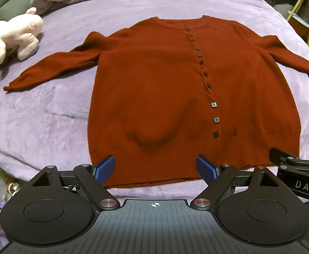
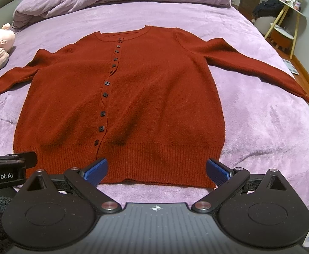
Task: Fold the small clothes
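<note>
Left wrist view: your left tool [image 1: 155, 168] hangs wide and empty at the hem of the cardigan [image 1: 175, 89], spread flat on the bed [image 1: 48, 116].

Right wrist view: your right tool [image 2: 157, 171] is likewise wide and empty. No fold is made yet; next likely calls for pinching a sleeve [image 2: 258, 67].

The cardigan's [image 1: 154, 97] right sleeve runs off the left wrist view's edge, and its left cuff off the right wrist view's. The plush pig [image 1: 10, 38] is cut at both views' left edges. Items on the side table [image 2: 290, 12] are too small to identify.
</note>
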The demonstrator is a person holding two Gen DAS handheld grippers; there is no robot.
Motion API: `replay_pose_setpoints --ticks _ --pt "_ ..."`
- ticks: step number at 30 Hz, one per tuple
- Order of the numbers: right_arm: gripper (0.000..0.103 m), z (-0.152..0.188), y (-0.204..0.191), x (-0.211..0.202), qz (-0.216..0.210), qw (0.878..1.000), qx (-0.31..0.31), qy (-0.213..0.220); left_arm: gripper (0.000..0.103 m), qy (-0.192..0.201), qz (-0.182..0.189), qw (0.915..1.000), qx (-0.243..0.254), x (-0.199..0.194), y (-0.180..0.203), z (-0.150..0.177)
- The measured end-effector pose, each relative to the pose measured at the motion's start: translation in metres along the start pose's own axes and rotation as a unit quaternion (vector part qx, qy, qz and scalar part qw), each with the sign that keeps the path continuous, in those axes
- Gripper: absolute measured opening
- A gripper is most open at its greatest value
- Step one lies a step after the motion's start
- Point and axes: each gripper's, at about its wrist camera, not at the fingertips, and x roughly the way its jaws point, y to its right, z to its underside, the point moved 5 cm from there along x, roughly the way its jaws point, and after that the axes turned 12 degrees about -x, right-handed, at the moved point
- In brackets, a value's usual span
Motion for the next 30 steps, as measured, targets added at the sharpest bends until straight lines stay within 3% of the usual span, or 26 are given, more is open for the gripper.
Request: replay_pose_setpoints --ticks 30 --pt "0.099 0.001 0.005 0.012 -0.034 0.999 0.027 -0.002 0.088 -0.018 -0.011 0.9998 0.003 0.012 0.003 0.001"
